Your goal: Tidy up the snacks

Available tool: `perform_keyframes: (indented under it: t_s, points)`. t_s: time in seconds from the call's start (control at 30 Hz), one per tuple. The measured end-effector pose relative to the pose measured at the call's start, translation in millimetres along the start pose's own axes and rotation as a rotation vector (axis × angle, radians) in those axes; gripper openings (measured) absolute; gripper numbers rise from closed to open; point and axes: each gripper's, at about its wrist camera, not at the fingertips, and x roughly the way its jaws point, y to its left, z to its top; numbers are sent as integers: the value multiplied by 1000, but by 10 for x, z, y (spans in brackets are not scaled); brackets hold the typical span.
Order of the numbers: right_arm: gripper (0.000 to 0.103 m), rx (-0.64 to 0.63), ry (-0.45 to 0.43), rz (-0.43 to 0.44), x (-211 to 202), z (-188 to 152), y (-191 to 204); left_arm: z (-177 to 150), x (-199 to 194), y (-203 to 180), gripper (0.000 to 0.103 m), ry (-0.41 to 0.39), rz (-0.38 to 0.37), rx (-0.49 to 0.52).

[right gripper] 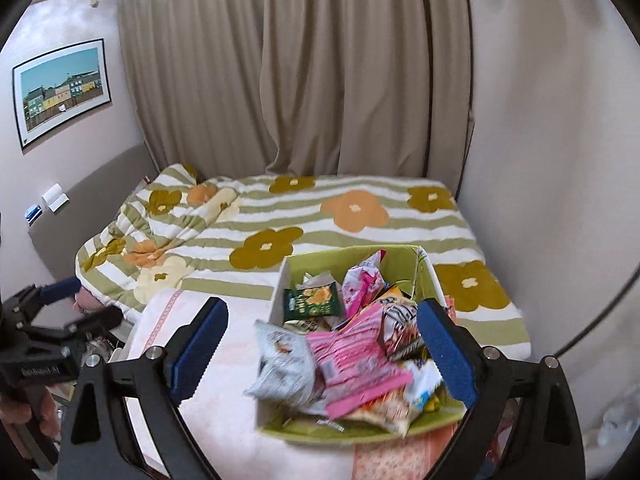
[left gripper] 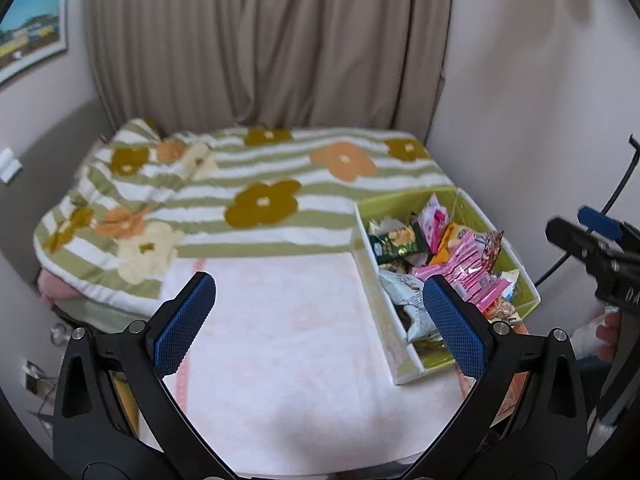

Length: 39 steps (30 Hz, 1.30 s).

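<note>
A green box [left gripper: 404, 200] [right gripper: 352, 254] full of snack packets stands on the pale pink towel [left gripper: 280, 320] [right gripper: 224, 412] on the bed. On top lie a pink packet [left gripper: 476, 268] [right gripper: 352, 364], a dark green packet [left gripper: 394, 240] [right gripper: 312, 300] and a white-grey bag [left gripper: 404, 296] [right gripper: 280, 360]. My left gripper [left gripper: 320, 312] is open and empty above the towel, left of the box. My right gripper [right gripper: 320, 344] is open and empty, hovering over the box. Each gripper shows in the other's view, the right one [left gripper: 592, 236] at the edge, the left one [right gripper: 60, 304] at the left.
A striped flowered quilt [left gripper: 256, 184] [right gripper: 320, 216] covers the bed beyond the towel. Beige curtains [left gripper: 256, 40] [right gripper: 300, 72] hang behind it. A wall [left gripper: 540, 100] stands close on the right. A framed picture [right gripper: 60, 88] hangs on the left wall.
</note>
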Motion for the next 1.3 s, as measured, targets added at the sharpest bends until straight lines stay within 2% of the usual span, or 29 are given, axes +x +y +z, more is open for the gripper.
perform_keyframes:
  t_s: [0.2, 0.43, 0.73, 1.3]
  points:
    - [94, 18, -67, -28, -470, -337, 308, -276, -560, 155, 103, -101, 25, 19]
    - [94, 9, -97, -80, -726, -628, 541, -571, -827, 281, 103, -120, -10, 10]
    - [94, -6, -96, -97, -790, -737, 626, -658, -910, 307, 103, -143, -4, 9]
    - [94, 0, -137, -87, -829, -690, 630, -641, -922, 274, 103, -162, 19, 18]
